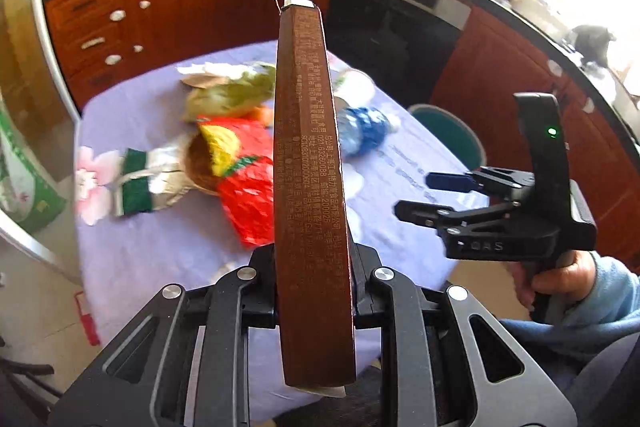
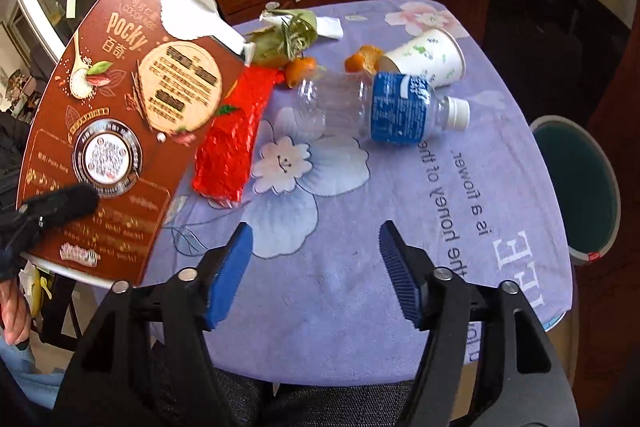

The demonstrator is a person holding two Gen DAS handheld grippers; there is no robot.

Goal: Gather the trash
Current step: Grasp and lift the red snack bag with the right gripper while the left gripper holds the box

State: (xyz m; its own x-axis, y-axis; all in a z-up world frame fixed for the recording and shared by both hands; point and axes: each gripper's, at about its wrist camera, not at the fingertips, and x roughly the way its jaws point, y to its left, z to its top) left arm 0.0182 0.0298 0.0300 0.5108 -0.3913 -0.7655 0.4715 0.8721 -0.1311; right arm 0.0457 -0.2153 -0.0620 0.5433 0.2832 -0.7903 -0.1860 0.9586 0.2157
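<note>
A: Where's the box (image 1: 312, 187)?
B: Clamped edge-on in the left gripper (image 1: 314, 291), above the table (image 2: 360, 267); it hides part of the red wrapper (image 2: 230, 139).
A: The right gripper (image 2: 316, 267)?
B: Spread wide, holding nothing. In the left view the bottle (image 1: 362, 131) is blurred.

Both grippers were black, angular frames with silver pivot screws. The right gripper (image 2: 316, 267) carried ribbed blue pads (image 2: 230, 275) and a small green light. The person wore a light blue sleeve (image 1: 600, 307).
</note>
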